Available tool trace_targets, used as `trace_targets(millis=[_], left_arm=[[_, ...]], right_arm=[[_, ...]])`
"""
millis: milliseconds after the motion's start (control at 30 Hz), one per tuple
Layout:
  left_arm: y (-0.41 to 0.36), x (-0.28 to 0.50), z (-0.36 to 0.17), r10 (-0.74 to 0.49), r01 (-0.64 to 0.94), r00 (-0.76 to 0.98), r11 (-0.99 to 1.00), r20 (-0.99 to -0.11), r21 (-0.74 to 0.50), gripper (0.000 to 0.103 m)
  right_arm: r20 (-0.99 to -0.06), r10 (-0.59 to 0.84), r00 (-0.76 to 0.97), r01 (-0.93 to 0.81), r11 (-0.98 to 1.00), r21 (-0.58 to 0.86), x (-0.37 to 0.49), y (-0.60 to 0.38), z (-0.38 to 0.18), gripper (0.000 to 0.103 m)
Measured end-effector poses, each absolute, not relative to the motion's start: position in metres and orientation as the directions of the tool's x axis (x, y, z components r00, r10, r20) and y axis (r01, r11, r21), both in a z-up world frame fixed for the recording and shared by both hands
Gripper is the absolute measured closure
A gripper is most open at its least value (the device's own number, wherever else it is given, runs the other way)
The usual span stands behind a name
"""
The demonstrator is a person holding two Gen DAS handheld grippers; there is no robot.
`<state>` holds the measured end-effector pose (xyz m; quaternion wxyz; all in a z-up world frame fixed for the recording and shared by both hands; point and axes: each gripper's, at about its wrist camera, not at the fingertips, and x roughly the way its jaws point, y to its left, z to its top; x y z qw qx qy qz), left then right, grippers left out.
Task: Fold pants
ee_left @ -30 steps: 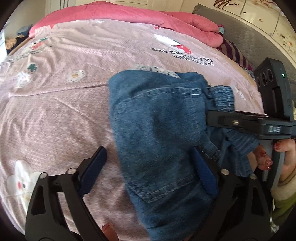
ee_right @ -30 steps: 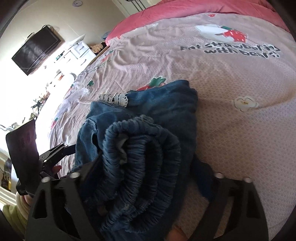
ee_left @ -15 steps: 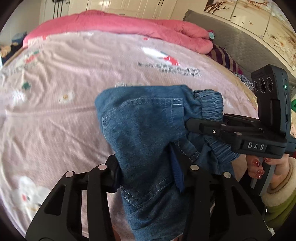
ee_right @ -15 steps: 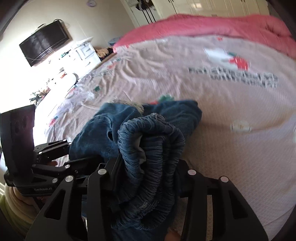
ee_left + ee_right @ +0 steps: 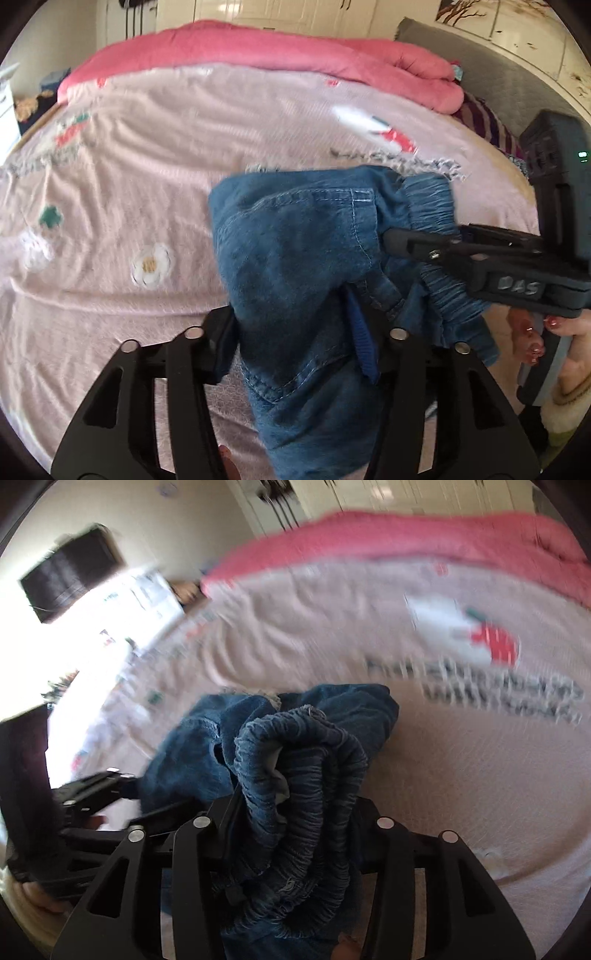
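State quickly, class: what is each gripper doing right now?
Left gripper: shut on the denim pants.
Right gripper: shut on the pants' elastic waistband.

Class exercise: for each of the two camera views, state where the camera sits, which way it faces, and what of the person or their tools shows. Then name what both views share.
Left wrist: sits on the left claw, facing up the bed toward the pink quilt; the right claw and the hand show at right.
Right wrist: sits on the right claw, facing across the bed toward the TV; the left claw shows at left.
Shared: the denim pants, clamped by both claws.
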<state>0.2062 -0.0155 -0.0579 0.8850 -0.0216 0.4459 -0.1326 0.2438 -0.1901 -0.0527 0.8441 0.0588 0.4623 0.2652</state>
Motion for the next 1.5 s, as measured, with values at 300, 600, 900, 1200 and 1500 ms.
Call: trace_targets(millis=[300, 600, 900, 1200, 1500], left_arm=[[-0.002, 0.187, -0.062, -0.252, 0.164, 0.602, 0.968, -0.758, -0.191, 0.04], [0.014, 0.15, -0.035, -0.208, 0.122, 0.652, 0.978, -0.729, -0.17, 0.032], [0.022, 0.121, -0.008, -0.173, 0.094, 0.691, 0.984, -0.702, -0.15, 0.02], [0.021, 0.092, 0.015, -0.137, 0.074, 0.727, 0.99, -0.673, -0.122, 0.01], [0.021, 0.056, 0.023, -0.095, 0.036, 0.74, 0.994, -0.666, -0.102, 0.01]], right_arm=[[-0.729, 0.488, 0.48, -0.349, 0.869, 0.351, 0.232, -0.204, -0.047, 0.026], [-0.66, 0.457, 0.596, -0.371, 0.886, 0.278, 0.188, -0.213, -0.006, 0.012], [-0.624, 0.431, 0.652, -0.367, 0.899, 0.237, 0.158, -0.221, 0.024, 0.008], [-0.583, 0.408, 0.702, -0.376, 0.908, 0.183, 0.123, -0.221, 0.051, 0.005], [-0.553, 0.394, 0.734, -0.374, 0.914, 0.155, 0.086, -0.22, 0.065, 0.005]])
